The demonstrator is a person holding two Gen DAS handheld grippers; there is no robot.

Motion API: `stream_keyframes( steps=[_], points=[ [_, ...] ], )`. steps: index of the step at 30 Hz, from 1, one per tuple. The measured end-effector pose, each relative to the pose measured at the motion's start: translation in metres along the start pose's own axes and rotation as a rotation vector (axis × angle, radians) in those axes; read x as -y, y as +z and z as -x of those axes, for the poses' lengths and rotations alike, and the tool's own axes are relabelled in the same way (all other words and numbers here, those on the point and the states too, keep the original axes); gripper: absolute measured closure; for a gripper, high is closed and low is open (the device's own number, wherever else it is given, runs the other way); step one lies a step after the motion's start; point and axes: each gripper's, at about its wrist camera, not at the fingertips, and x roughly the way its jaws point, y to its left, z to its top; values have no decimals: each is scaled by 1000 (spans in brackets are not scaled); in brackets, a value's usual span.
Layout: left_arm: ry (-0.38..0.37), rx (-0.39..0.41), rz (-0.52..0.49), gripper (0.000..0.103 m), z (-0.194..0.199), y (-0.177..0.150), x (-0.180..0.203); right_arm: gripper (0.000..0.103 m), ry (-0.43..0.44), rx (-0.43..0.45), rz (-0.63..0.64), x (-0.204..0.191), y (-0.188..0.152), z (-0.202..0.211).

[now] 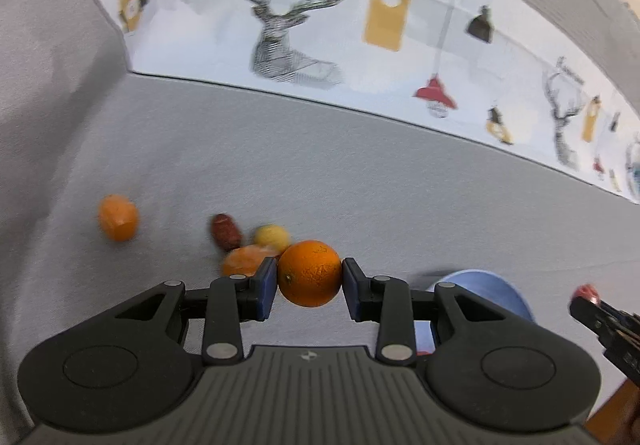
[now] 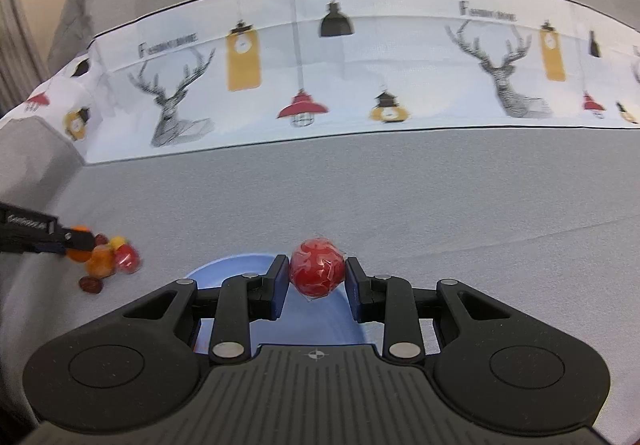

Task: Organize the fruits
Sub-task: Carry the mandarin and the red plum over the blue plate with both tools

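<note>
Two grippers grip fruit: the left gripper [image 1: 309, 276] clamps an orange [image 1: 310, 273], stem dimple at lower left. The right gripper [image 2: 317, 274] pinches a wrapped red ball-shaped fruit [image 2: 317, 273] above the blue bowl [image 2: 224, 269]; the cloth [image 2: 360, 85] reads "Fashion home", blurred.

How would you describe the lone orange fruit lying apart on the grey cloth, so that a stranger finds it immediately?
Start from the grey cloth and find the fruit cluster beside the left claw. Left of that cluster, alone, lies the lone orange fruit. Unlike its neighbours, it touches nothing.
</note>
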Motion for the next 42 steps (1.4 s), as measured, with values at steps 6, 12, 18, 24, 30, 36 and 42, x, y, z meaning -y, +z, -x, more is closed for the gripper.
stream_keyframes(
  steps=[6, 12, 18, 24, 30, 36, 42],
  points=[
    [-140, 23, -156, 64, 6, -9, 38, 71, -30, -16, -63, 13, 0, -3],
    [-240, 43, -361, 64, 11, -33, 81, 71, -24, -10, -44, 10, 0, -2],
    [-298, 37, -551, 64, 11, -66, 115, 71, -12, -20, -24, 7, 1, -5],
    [-319, 36, -616, 64, 7, -76, 126, 71, 3, -37, 5, 1, -1, -7],
    [-312, 32, -621, 64, 3, -73, 128, 71, 13, -50, 4, -1, -2, -9],
    [-309, 32, -631, 64, 5, -75, 127, 71, 20, -54, 8, -4, -3, -10],
    [-309, 31, -631, 64, 5, -75, 127, 71, 24, -54, 9, -3, -2, -10]
  ],
)
